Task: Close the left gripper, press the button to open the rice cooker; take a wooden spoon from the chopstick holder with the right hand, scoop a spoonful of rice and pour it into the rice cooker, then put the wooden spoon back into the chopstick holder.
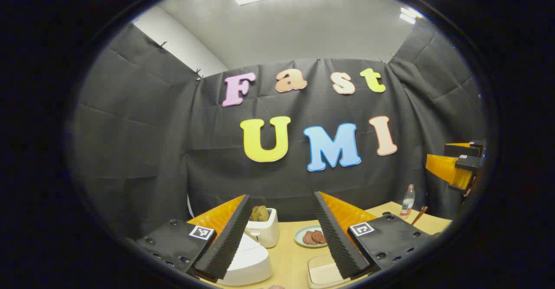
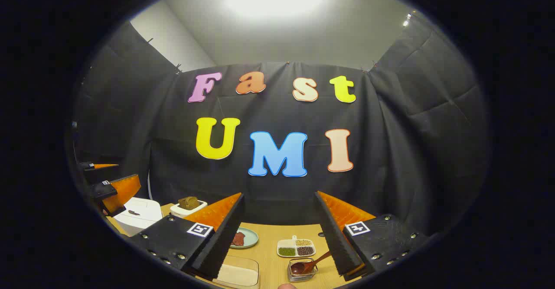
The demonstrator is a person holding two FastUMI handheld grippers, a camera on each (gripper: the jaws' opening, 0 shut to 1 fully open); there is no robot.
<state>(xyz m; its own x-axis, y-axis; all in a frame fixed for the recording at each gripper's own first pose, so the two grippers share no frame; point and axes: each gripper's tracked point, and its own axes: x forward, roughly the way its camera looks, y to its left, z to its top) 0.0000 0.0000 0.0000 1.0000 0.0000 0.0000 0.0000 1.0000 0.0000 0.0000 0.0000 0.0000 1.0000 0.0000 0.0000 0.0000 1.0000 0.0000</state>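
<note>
No brand or label can be read; each gripper carries small square black-and-white markers. In the left gripper view, the left gripper (image 1: 281, 237) has its jaws wide apart, holding nothing, raised over the white rice cooker (image 1: 247, 261), whose lid is down and partly hidden by one finger. Beside the cooker lies a clear tray of rice (image 1: 323, 274), cut off below. In the right gripper view, the right gripper (image 2: 279, 235) is likewise spread and empty. The wooden spoon (image 2: 308, 265) rests in a small clear holder (image 2: 302, 271), well right of the cooker, its handle end behind a finger
</note>
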